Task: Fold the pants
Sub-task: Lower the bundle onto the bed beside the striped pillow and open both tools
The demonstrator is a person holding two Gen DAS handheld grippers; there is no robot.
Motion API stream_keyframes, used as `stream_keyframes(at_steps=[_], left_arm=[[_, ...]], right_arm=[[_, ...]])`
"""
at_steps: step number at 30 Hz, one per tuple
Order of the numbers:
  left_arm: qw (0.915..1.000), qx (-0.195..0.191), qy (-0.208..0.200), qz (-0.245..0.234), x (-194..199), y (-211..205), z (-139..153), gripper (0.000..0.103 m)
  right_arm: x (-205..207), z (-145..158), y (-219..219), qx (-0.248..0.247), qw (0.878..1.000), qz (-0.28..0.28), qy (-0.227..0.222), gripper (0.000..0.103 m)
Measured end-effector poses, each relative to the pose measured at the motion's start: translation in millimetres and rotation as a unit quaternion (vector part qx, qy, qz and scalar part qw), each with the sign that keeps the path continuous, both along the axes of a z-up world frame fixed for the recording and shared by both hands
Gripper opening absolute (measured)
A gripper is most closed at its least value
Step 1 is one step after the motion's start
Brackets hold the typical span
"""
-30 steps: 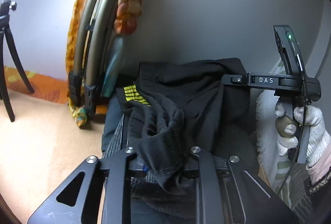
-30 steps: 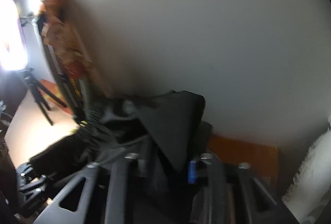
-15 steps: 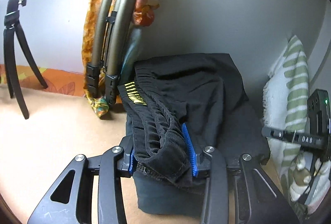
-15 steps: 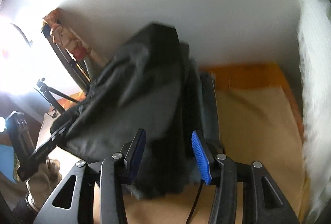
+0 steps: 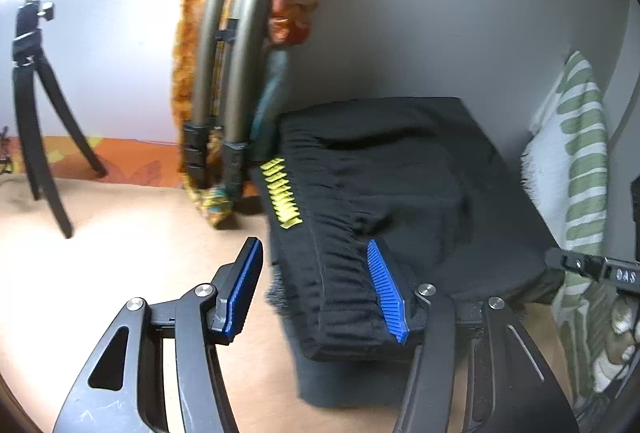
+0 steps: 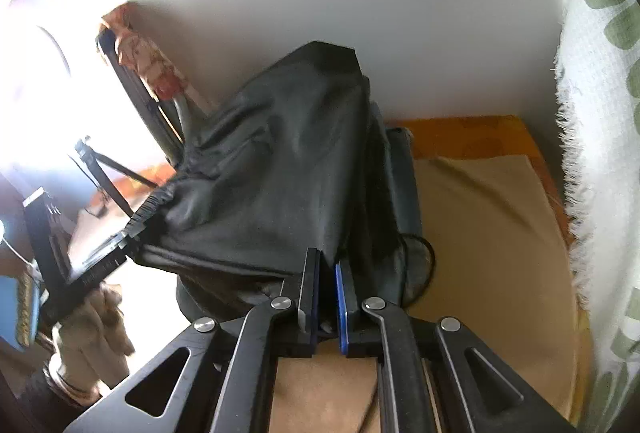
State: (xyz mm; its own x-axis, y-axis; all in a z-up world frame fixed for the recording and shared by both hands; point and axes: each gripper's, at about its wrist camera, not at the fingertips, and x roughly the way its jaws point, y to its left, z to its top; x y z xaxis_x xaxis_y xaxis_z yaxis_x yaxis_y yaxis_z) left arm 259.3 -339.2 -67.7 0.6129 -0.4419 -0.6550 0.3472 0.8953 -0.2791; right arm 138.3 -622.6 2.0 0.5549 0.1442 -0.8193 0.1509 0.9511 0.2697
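Your left tongs [image 5: 316, 293]: jaws spread wide, nothing clamped. The left blue pad [image 5: 244, 285] stands clear over the tan surface [image 5: 132, 245]; the right blue pad [image 5: 386, 291] lies against the waistband edge of the pants [image 5: 400, 201], with part of the waistband between the two pads.

Your right tongs [image 6: 327, 299]: jaws drawn nearly together, a narrow gap between the blue pads; the near edge of the pants [image 6: 280, 173] hangs just ahead of the tips, and you cannot tell from this view whether any cloth is pinched.

Pants: black, folded into a thick bundle, elastic waistband facing your left tongs, a yellow printed label [image 5: 282, 193] on the waistband. The bundle rests on a darker folded cloth [image 5: 352, 381] that shows beneath its near edge, on the tan surface, close to the grey wall [image 5: 440, 13].

Other items in your left view:
- tripod [image 5: 36, 105], black, standing at far left on the tan surface
- two curved metal tubes [image 5: 232, 45] leaning on the wall with orange patterned fabric [image 5: 188, 45] behind them, just left of the pants
- white towel with green stripes [image 5: 580, 153], upright, right of the pants

Other hand: your right hand's tool shows at the right edge of the left view; your left hand [image 6: 92, 337] shows at lower left of the right view
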Motion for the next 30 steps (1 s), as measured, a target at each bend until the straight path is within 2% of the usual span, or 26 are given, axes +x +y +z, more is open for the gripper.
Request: stream_keyframes(at_steps=[4,6,7,8,9,14,22,24,26,30], left_arm=[[0.9998,0.018,0.001,0.01,-2.5,10.8,2.9,0.054],[0.9994,0.028,-0.004,0.018,-4.6,17.2,7.0,0.054],[0.9991,0.033,-0.005,0.025,-5.1,21.5,9.6,0.054],[0.9988,0.036,-0.007,0.032,-5.5,26.5,12.3,0.054],[0.9987,0.034,-0.008,0.038,-5.7,33.1,15.3,0.054],[0.9981,0.029,-0.006,0.054,-11.2,57.3,28.6,0.054],[0.9984,0.041,-0.015,0.036,-46.9,77.2,47.8,0.054],[0.9985,0.041,-0.018,0.032,-57.2,82.0,53.3,0.054],[0.9985,0.042,-0.022,0.028,-68.4,86.3,59.1,0.054],[0.998,0.045,-0.04,0.018,-91.0,91.7,75.4,0.054]], right_arm=[[-4.0,-11.9,9.8,-0.021,1.0,0.005,0.017,0.006],[-1.9,-13.8,12.0,-0.028,0.999,-0.004,0.02,0.011],[-3.7,-13.3,10.9,-0.038,0.999,-0.013,0.02,0.019],[-6.5,-11.2,8.3,-0.05,0.998,-0.024,0.019,0.033],[-7.3,-9.1,6.5,-0.052,0.998,-0.03,0.015,0.035],[-29.6,8.6,2.0,-0.049,0.997,-0.05,-0.009,0.035],[-63.7,39.8,38.8,-0.091,0.994,-0.038,-0.055,0.04],[-72.1,45.4,49.3,-0.099,0.992,-0.037,-0.064,0.043],[-79.0,48.5,56.6,-0.103,0.992,-0.037,-0.069,0.052],[-92.9,56.7,70.5,-0.111,0.99,-0.041,-0.082,0.055]])
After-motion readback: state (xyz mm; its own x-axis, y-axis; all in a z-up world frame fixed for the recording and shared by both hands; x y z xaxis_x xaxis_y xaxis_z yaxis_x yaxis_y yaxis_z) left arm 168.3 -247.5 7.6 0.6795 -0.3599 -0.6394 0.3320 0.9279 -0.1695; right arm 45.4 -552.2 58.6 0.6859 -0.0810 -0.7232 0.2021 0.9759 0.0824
